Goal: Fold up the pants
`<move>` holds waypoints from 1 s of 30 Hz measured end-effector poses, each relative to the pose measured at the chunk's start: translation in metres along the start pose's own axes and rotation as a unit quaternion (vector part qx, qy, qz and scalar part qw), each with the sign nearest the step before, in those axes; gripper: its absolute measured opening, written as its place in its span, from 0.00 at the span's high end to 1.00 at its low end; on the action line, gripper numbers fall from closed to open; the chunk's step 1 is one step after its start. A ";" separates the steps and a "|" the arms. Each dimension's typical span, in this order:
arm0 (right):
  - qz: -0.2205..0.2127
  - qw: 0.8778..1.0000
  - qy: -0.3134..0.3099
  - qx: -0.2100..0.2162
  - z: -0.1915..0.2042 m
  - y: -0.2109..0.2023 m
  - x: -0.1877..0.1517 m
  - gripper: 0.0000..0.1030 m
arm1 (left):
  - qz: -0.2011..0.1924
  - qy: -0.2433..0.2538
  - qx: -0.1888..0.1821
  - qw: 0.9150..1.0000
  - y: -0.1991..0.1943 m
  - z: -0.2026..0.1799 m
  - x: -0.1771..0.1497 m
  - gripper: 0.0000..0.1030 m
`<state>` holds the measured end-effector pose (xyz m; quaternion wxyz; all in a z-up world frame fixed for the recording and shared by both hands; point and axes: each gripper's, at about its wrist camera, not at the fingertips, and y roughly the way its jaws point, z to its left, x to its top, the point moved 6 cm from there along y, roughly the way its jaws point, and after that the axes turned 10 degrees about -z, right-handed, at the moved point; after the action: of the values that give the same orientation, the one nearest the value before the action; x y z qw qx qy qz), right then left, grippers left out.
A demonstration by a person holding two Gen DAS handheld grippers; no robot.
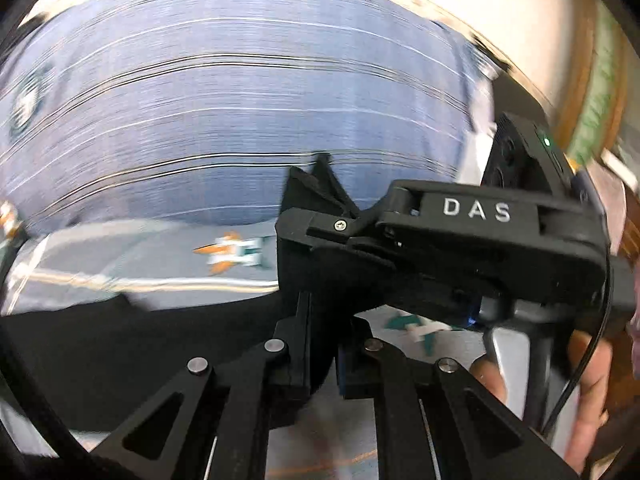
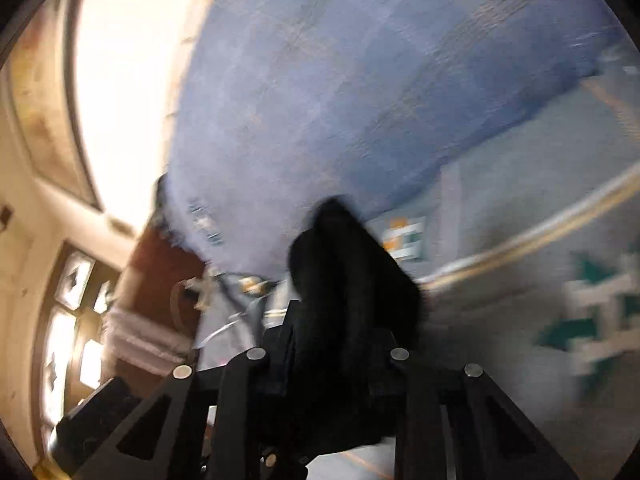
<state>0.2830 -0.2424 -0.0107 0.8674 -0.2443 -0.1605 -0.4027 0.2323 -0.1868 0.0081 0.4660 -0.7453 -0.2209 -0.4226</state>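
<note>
The black pants (image 1: 120, 344) hang as dark cloth from my left gripper (image 1: 316, 184), which is shut on them above a grey patterned bedspread (image 1: 160, 264). In the left wrist view my right gripper (image 1: 332, 216), a black body marked DAS, reaches in from the right and meets the same cloth edge close to my left fingertips. In the right wrist view my right gripper (image 2: 336, 216) is shut on a bunch of the black pants (image 2: 352, 288) that drapes over its fingers. Both views are blurred by motion.
A blue striped sheet (image 1: 240, 100) covers the bed behind the pants; it also shows in the right wrist view (image 2: 340, 80). A pale wall (image 2: 120, 60) and a window (image 2: 68, 328) are at the left. A hand (image 1: 592, 380) holds the right gripper's handle.
</note>
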 end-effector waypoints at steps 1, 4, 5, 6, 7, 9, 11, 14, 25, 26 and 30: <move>0.009 1.000 -0.009 0.010 0.012 0.013 -0.010 0.75 | -0.001 -0.014 0.006 1.000 -0.008 0.016 -0.001 0.91; 0.042 0.998 -0.045 0.022 0.035 0.048 -0.043 0.75 | 0.004 -0.059 0.014 0.998 -0.021 0.063 -0.016 0.91; 0.056 0.997 -0.048 0.019 0.035 0.059 -0.054 0.75 | 0.015 -0.081 0.014 0.997 -0.018 0.081 -0.025 0.91; 0.070 0.996 -0.045 0.012 0.032 0.072 -0.066 0.74 | 0.026 -0.100 0.014 0.995 -0.012 0.095 -0.034 0.91; 0.087 0.995 -0.038 0.000 0.024 0.085 -0.078 0.70 | 0.039 -0.121 0.017 0.992 -0.006 0.108 -0.045 0.91; 0.130 0.991 -0.019 -0.020 0.007 0.107 -0.097 0.48 | 0.097 -0.192 0.032 0.976 0.012 0.137 -0.071 0.89; 0.137 0.990 -0.010 -0.022 -0.001 0.112 -0.098 0.47 | 0.128 -0.276 0.001 0.953 0.017 0.155 -0.085 0.85; 0.086 0.996 0.001 0.000 0.005 0.085 -0.075 0.30 | 0.111 -0.264 -0.005 0.958 0.006 0.157 -0.071 0.74; 0.019 0.980 -0.011 -0.197 -0.051 0.027 -0.047 0.20 | 0.042 -0.241 -0.037 0.969 -0.012 0.154 -0.045 0.90; 0.022 0.980 -0.013 -0.198 -0.054 0.026 -0.050 0.22 | 0.029 -0.236 -0.045 0.970 -0.018 0.153 -0.040 0.90; 0.053 0.980 -0.022 -0.193 -0.051 0.038 -0.061 0.23 | 0.052 -0.218 0.020 0.974 -0.006 0.175 -0.048 0.90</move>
<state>0.2789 -0.2119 -0.0934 0.8201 -0.4242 -0.0857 -0.3744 0.2759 -0.0271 -0.0650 0.4425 -0.8205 -0.2866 -0.2211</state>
